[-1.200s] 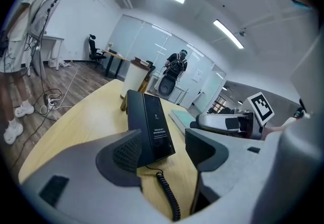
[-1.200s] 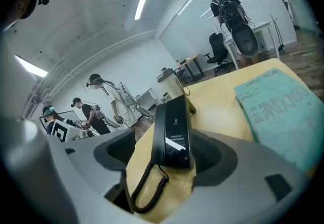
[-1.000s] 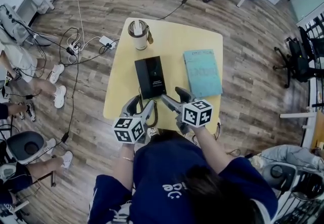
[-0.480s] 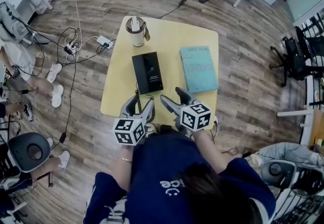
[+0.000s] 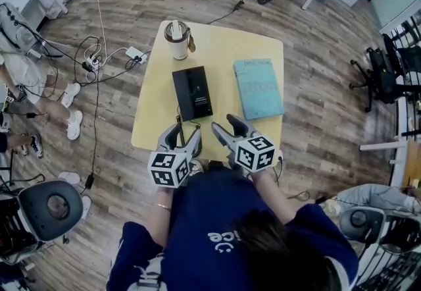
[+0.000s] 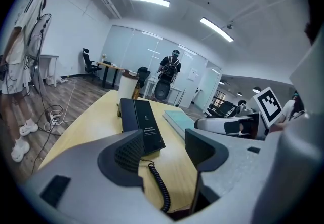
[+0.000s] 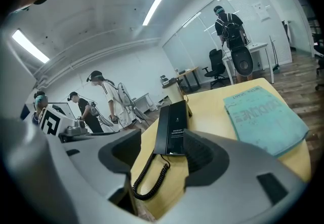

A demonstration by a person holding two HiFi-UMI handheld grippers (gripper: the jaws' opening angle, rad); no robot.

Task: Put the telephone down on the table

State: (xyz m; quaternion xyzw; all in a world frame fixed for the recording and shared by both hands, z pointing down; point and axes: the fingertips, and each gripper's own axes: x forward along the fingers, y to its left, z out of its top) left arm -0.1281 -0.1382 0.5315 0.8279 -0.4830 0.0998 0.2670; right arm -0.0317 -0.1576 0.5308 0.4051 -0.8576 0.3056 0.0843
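The telephone (image 5: 193, 93) lies flat on the yellow desk (image 5: 223, 52), near its middle. A cup (image 5: 177, 39) stands at the far edge and a teal book (image 5: 258, 88) lies just beside the telephone. Its coiled cord (image 7: 149, 175) trails back toward the near edge. Judged from this, the placing step looks done, and all that remains is to get clear.

The left hand-held gripper (image 5: 184, 137) hovers over the near edge with its jaws wide, and only the cord and desk show through the gap. The right hand-held gripper (image 5: 228, 126) hangs beside it. Its jaws are apart, though they have just been closing a little, and they grip nothing. Neither of the 2 touches the telephone.

The next move calls for little. Both should draw away without catching the cord, since a snag could drag the telephone off its spot.
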